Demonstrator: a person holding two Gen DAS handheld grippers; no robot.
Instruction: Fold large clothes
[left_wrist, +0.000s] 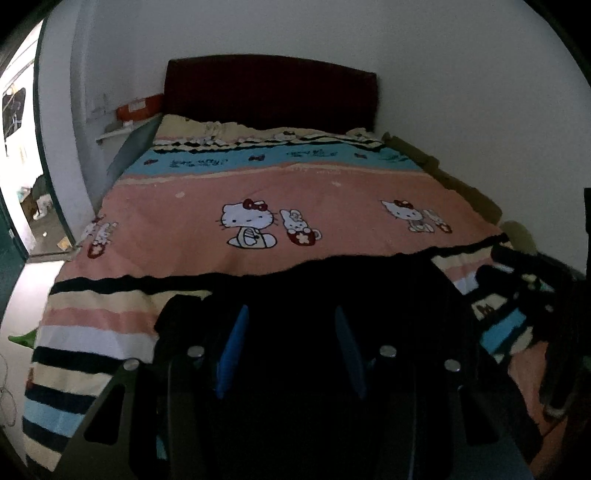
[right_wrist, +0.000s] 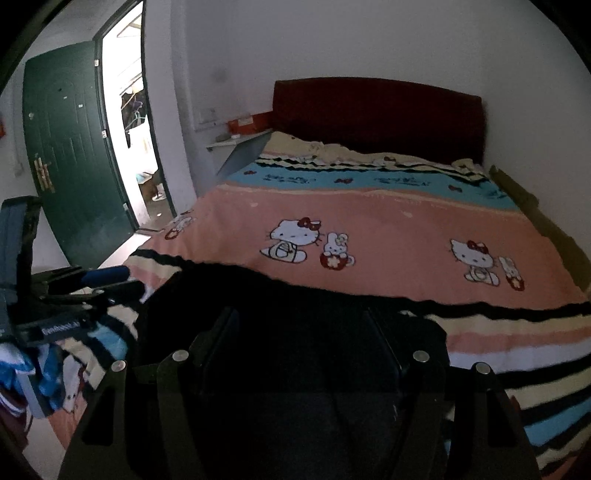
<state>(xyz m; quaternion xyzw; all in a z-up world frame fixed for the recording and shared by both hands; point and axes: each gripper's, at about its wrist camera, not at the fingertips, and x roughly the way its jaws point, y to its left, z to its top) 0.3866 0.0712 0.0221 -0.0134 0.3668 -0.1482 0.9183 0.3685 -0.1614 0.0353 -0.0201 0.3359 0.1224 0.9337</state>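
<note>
The fold looked barely begun: both the left gripper (left_wrist: 291, 350) and right gripper (right_wrist: 301, 350) stood half-open at six o'clock over a dark garment (left_wrist: 332, 280) on the bed (left_wrist: 295, 184), their hold unclear.

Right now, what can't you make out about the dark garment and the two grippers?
- Black garment: both wrist views, too dark to show folds, sleeves or type.
- Left gripper: its blue fingers stand apart; any grip on cloth is lost in darkness.
- Right gripper: black on black, same doubt.
- Garment's near edge: hidden behind both grippers' bodies.
</note>
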